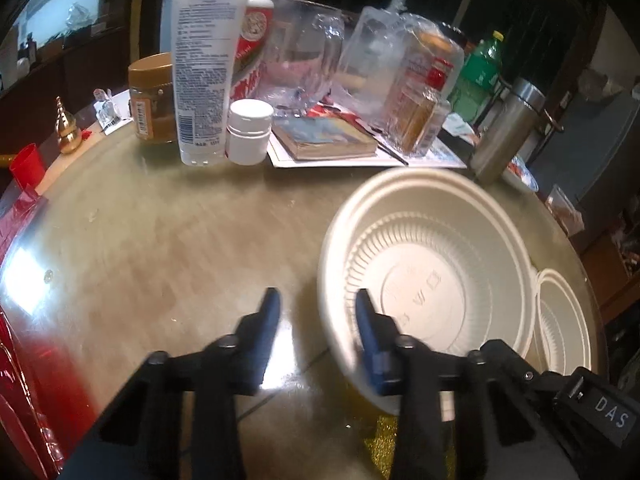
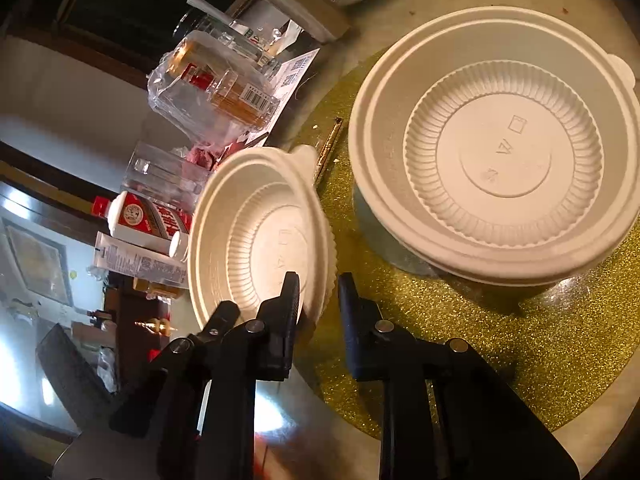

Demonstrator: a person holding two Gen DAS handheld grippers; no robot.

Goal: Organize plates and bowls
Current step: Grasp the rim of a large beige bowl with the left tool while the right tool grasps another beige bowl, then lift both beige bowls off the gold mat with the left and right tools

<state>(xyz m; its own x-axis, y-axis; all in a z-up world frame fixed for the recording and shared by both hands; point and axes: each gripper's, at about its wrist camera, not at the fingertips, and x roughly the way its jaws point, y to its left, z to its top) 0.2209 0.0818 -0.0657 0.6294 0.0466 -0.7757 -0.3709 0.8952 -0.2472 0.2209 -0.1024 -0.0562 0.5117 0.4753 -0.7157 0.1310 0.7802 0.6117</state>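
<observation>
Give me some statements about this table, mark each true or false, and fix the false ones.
1. The left gripper has one finger inside the bowl and one outside. True.
2. The pill bottle is blue. False: it is white.
3. Another bowl sits on the gold mat. True.
4. The red cup stands inside the bowl. False: it stands at the table's left edge, far from the bowl.
5. The right gripper is clear of every bowl. False: its fingers straddle the tilted bowl's rim.
</observation>
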